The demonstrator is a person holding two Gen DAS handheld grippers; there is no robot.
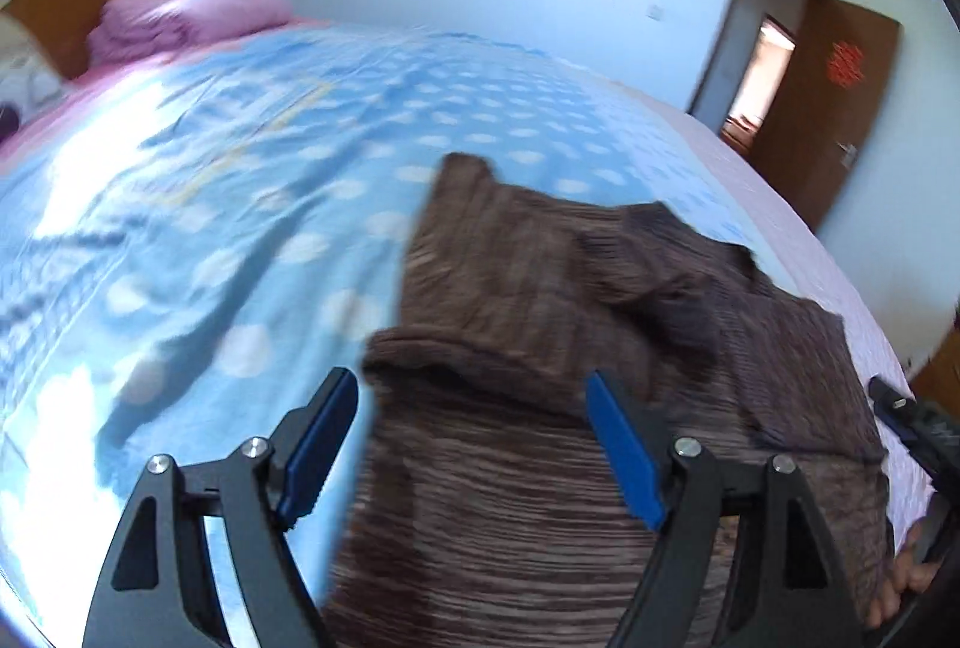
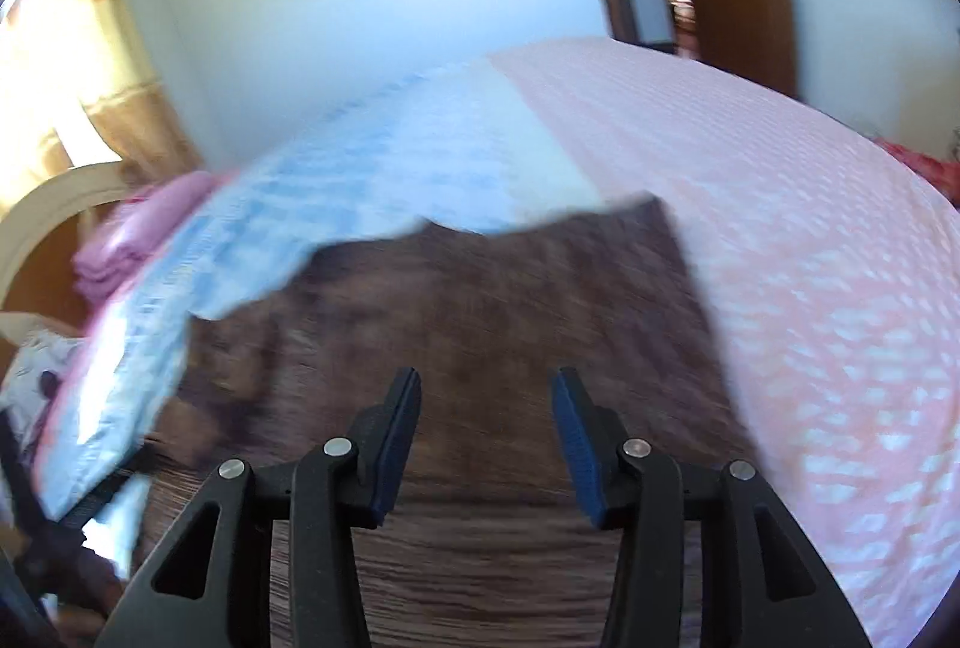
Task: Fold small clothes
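Note:
A brown ribbed knit sweater (image 1: pixel 540 324) lies on the bed, partly folded, with a rolled collar or cuff near its left edge and a sleeve laid across it. My left gripper (image 1: pixel 471 396) is open and empty, its blue-padded fingers (image 1: pixel 324 438) straddling the sweater's left part just above it. In the right wrist view the same sweater (image 2: pixel 492 300) fills the middle. My right gripper (image 2: pixel 486 396) is open and empty above the sweater. The right gripper also shows at the right edge of the left wrist view (image 1: pixel 912 420).
The bed has a blue dotted cover (image 1: pixel 270 204) on the left and a pink dotted sheet (image 2: pixel 810 258) on the right. Pink folded bedding (image 1: pixel 186 18) lies by the headboard. A brown door (image 1: pixel 840 108) stands open at the far right.

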